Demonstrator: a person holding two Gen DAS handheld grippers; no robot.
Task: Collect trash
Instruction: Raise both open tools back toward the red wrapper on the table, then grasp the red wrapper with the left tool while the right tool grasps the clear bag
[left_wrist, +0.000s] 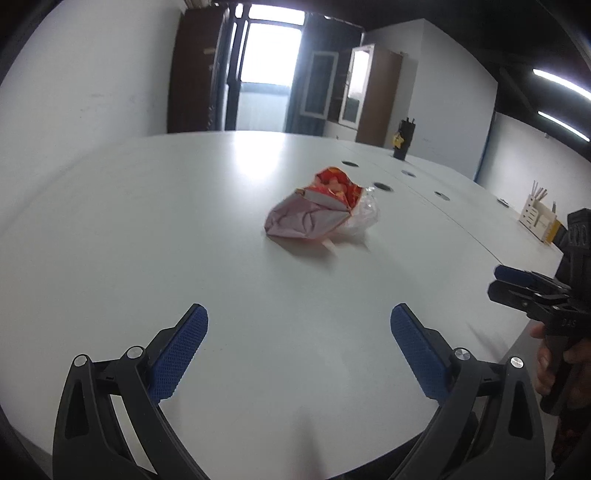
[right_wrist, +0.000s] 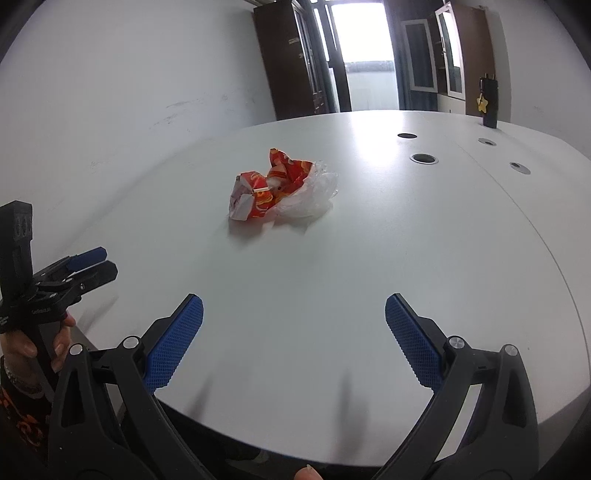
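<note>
A crumpled red snack wrapper (left_wrist: 314, 210), with clear plastic film (right_wrist: 314, 192) touching its far side, is seen lying mid-bench (left_wrist: 147, 221), straight ahead of both claws. The left claw (left_wrist: 299, 321) and right claw (right_wrist: 293, 310) are held spread and empty, well short of the wrapper; neither is clearly nearer. Cable holes (right_wrist: 423, 158) are set beyond it; nothing is found between.

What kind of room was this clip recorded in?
Probably an office or meeting room: a long white table with round cable grommets, glass-door cabinets along the far wall, and a desk organizer near the table's edge.
</note>
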